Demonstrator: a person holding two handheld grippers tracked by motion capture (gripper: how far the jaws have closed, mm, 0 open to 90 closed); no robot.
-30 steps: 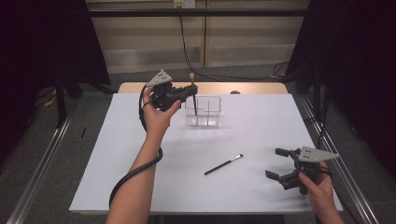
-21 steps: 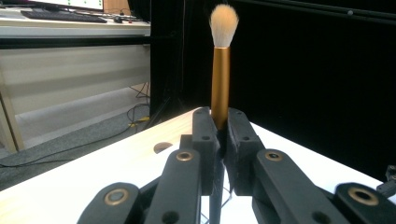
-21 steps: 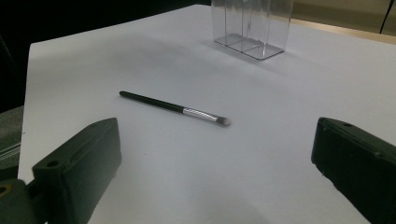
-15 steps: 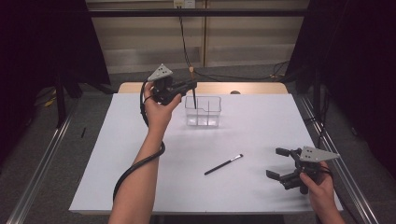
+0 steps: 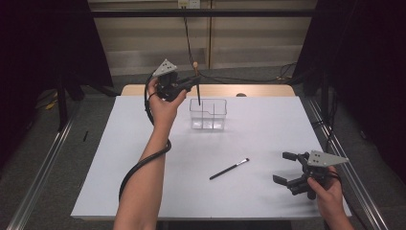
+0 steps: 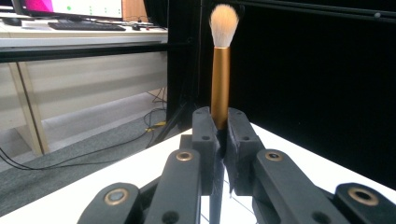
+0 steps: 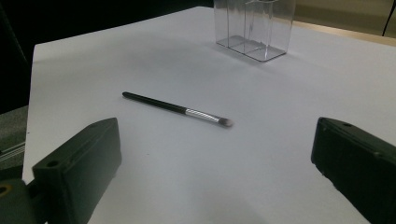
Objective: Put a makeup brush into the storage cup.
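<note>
Two brushes: gold one (image 6: pixel 220 81) clamped in left fingers (image 6: pixel 204 135), right fingers (image 7: pixel 74 163) wide

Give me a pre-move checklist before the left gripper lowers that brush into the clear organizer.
1. Grip: left gripper shut on the gold-handled brush, jaws clamped on the handle: ok.
2. Brush attitude: upright, bristles up, dark handle end pointing down: ok.
3. Alignment: handle tip sits over the clear organizer, left rear part; which compartment: cannot tell.
4. Organizer: upright on the white table, compartments look empty: ok.
5. Right gripper open, apart from the organizer: ok.
6. Thin black brush lies flat mid-table, untouched, out of the way: ok.
</note>
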